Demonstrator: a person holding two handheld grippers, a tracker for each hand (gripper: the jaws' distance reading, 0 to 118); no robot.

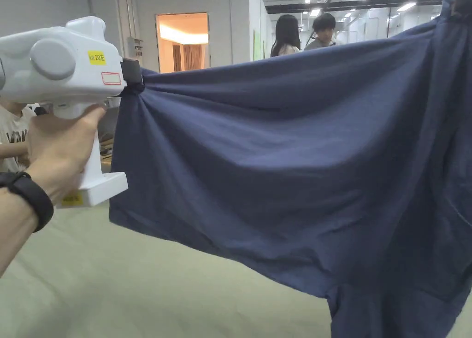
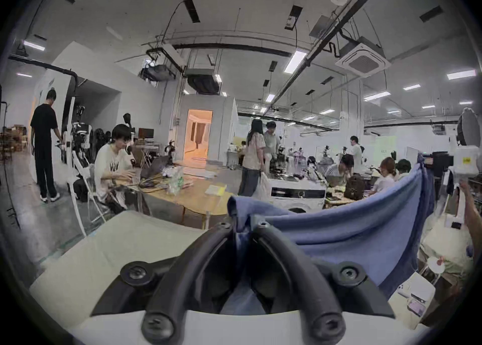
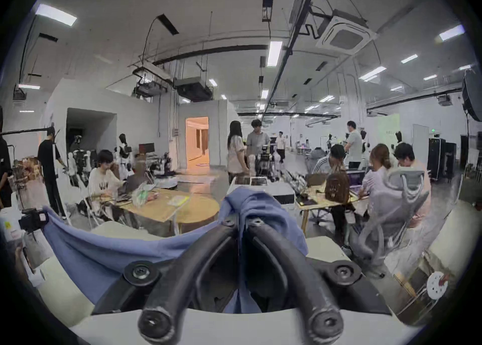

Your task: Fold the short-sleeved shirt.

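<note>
Left tongs (image 2: 243, 223): pressed together, pinching a bunched corner of the navy shirt (image 1: 286, 168). Right tongs (image 3: 241, 220): pressed together on the opposite corner. The shirt hangs in the air, stretched between both tongs, sagging at the middle, above the pale green bench (image 1: 138, 288).

- Yellow sticker (image 1: 97, 57) on the white body of the left claw (image 1: 133, 80): I see small dark print but cannot read it reliably.
- Red-bordered label (image 1: 111, 78) just below it: nothing legible to me.
- Dark print on a seated person's white shirt (image 2: 114, 167): too blurred to read.
</note>
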